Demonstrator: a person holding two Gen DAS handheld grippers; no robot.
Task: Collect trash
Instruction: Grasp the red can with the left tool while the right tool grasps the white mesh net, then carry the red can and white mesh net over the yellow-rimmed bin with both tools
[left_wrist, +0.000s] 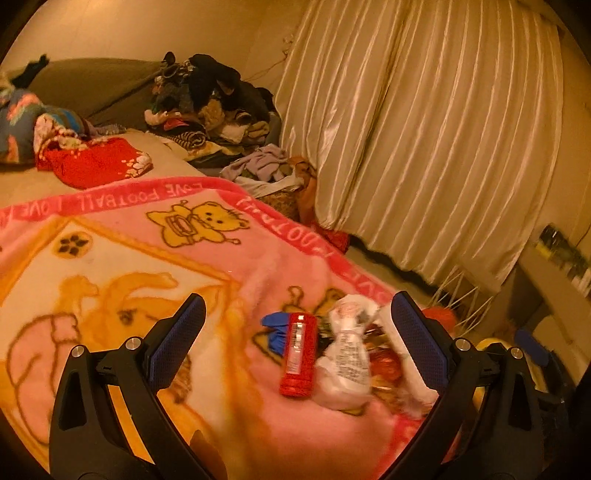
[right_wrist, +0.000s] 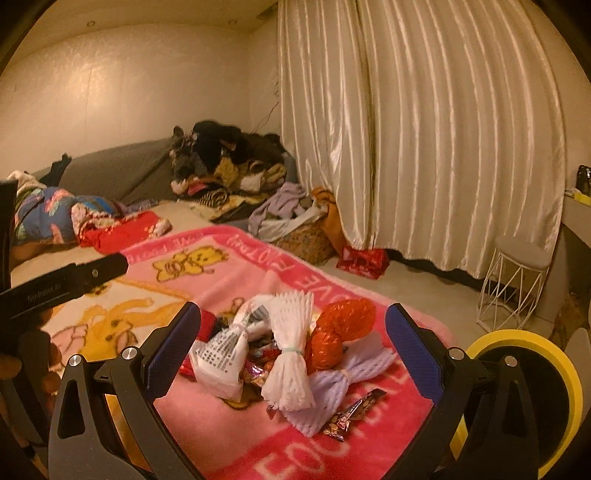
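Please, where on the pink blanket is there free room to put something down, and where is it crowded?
Free: the pink cartoon blanket between the red cylindrical tube and the red floral cloth. Crowded: the corner beside the tube, heaped with white foam netting, orange-red wrappers and a printed white bag.

Dim, warm orange light; fisheye-bent edges, dark corners, slight blur.

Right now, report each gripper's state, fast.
Left gripper: open, holding nothing, over the trash pile on the pink blanket.
Right gripper: open, holding nothing, facing the same pile.
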